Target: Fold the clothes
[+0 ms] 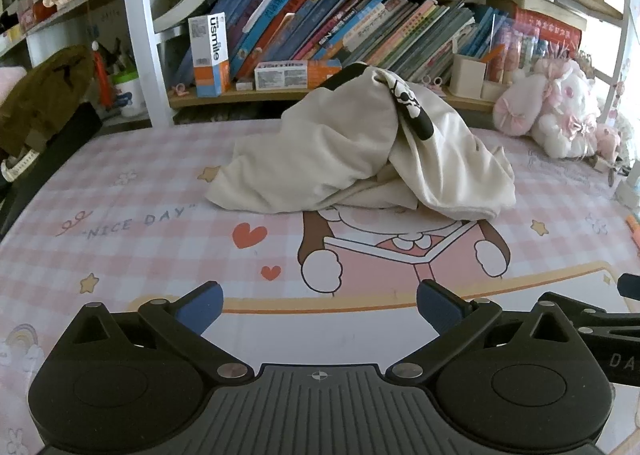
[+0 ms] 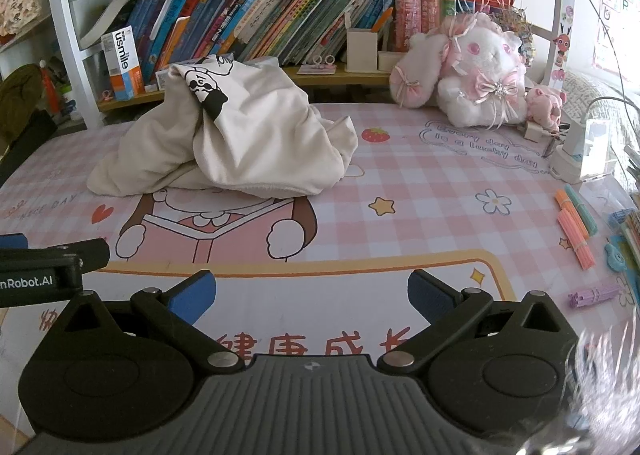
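Broadly, a pink checked desk mat (image 1: 160,215) printed with a cartoon bear reading a book, hearts, stars and the words "NICE DAY" covered the whole work surface; a white-framed bookshelf (image 1: 138,31) ran along its far edge, packed with leaning books (image 1: 320,23)

On the far half of the mat, just in front of the shelf, sat the cream-coloured garment (image 1: 340,151), unfolded and heaped into a peaked mound, with a black-and-white printed patch (image 1: 412,111) showing near its top and its lower hem spilling toward the near side over the bear's head. From the right wrist view the same heap (image 2: 240,135) lay far and to the left

A white and pink plush rabbit (image 2: 476,75) sat at the far right, well apart from the garment, next to a beige pen holder (image 2: 362,49) on the lower shelf. An orange and white "usmile" box (image 1: 210,55) stood upright at the shelf's left end. Bundles of orange, green and purple counting sticks (image 2: 574,231) lay on the mat's right edge

The left gripper (image 1: 319,305) was over the near edge of the mat, its blue-padded fingers (image 1: 204,305) spread wide, gripping nothing. The right gripper (image 2: 312,297) was alongside it, likewise wide apart and empty, with blue pads (image 2: 430,297) well short of the garment
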{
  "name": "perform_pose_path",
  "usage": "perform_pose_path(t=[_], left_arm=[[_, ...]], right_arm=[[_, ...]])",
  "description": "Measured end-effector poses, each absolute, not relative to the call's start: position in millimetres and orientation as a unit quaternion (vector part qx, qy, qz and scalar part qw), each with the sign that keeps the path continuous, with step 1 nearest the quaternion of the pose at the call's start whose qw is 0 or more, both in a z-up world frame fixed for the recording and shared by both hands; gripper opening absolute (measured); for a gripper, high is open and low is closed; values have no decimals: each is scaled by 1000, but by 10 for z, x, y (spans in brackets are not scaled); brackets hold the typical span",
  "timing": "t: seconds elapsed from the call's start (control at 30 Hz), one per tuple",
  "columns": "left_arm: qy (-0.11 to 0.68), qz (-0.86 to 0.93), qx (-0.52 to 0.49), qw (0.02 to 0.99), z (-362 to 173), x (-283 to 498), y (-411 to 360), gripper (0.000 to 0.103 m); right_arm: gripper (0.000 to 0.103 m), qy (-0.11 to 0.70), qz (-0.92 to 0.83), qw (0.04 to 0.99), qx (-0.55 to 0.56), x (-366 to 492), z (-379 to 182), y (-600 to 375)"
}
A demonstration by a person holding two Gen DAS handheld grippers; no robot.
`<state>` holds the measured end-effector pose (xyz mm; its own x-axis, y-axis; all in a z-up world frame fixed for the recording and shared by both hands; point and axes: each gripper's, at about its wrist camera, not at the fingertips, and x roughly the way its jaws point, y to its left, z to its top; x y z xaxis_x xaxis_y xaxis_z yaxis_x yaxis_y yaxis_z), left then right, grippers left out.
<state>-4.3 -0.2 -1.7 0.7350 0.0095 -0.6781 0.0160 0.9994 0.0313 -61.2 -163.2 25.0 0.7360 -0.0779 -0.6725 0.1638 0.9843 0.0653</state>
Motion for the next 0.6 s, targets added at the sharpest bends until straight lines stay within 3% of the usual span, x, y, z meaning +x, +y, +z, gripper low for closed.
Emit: perform_pose_path(t=[0.6], left_arm=[[366, -6, 17, 931, -21, -40, -3, 103]], right_arm=[[103, 358, -63, 929, 60, -618, 250, -1628]])
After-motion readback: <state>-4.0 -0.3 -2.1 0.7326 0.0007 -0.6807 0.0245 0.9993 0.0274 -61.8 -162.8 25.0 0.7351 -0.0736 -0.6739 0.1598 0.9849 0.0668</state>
